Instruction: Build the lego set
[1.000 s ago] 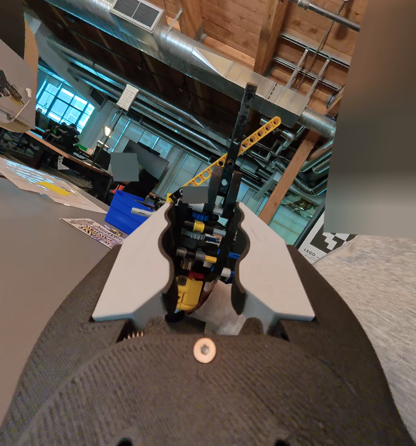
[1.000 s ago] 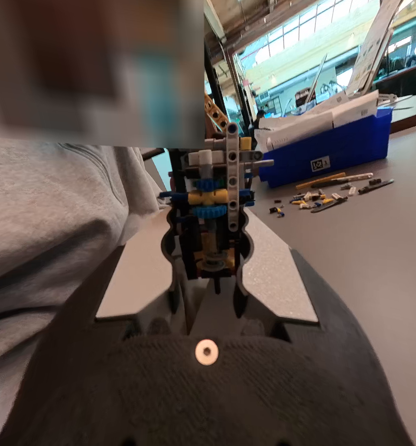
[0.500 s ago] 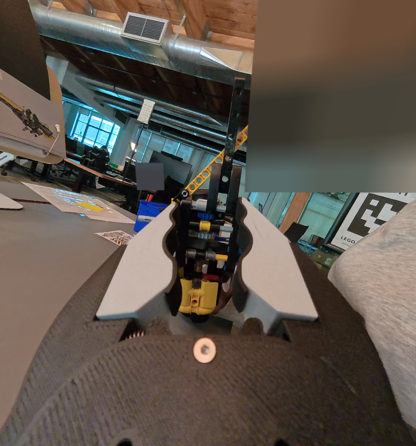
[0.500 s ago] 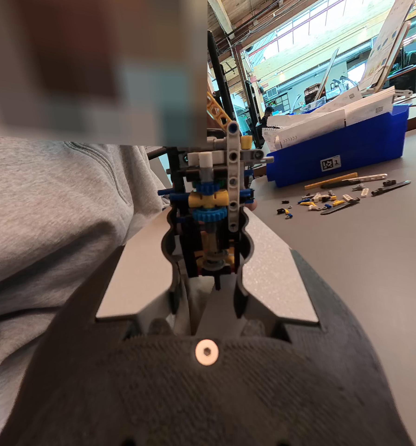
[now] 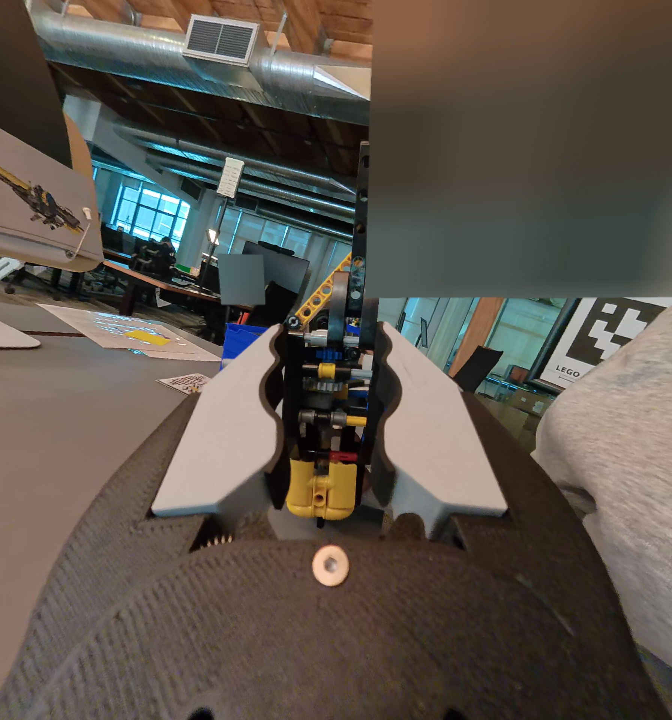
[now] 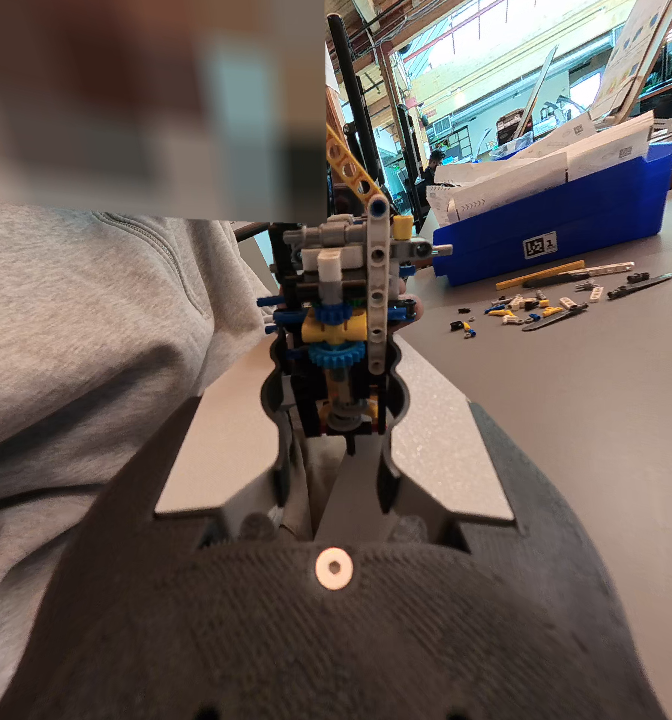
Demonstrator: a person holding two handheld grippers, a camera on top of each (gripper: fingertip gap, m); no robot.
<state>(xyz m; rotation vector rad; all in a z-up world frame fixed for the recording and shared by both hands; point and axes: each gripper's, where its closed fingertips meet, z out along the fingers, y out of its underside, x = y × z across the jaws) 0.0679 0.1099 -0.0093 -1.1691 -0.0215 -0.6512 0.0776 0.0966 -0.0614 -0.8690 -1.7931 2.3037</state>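
Black, yellow and blue geared plastic lego assembly (image 5: 328,413), long axis upright, raised above grey bench (image 6: 560,389), clamped from opposite ends by left tool (image 5: 328,389) and right tool (image 6: 332,385), loose pieces (image 6: 521,307) beyond.

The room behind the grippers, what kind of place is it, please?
Probably a converted industrial workshop or lab: bare metal ducts hang under a timber ceiling, rows of desks stand before large windows, and a blue parts bin with loose Lego pieces sits on the grey table.
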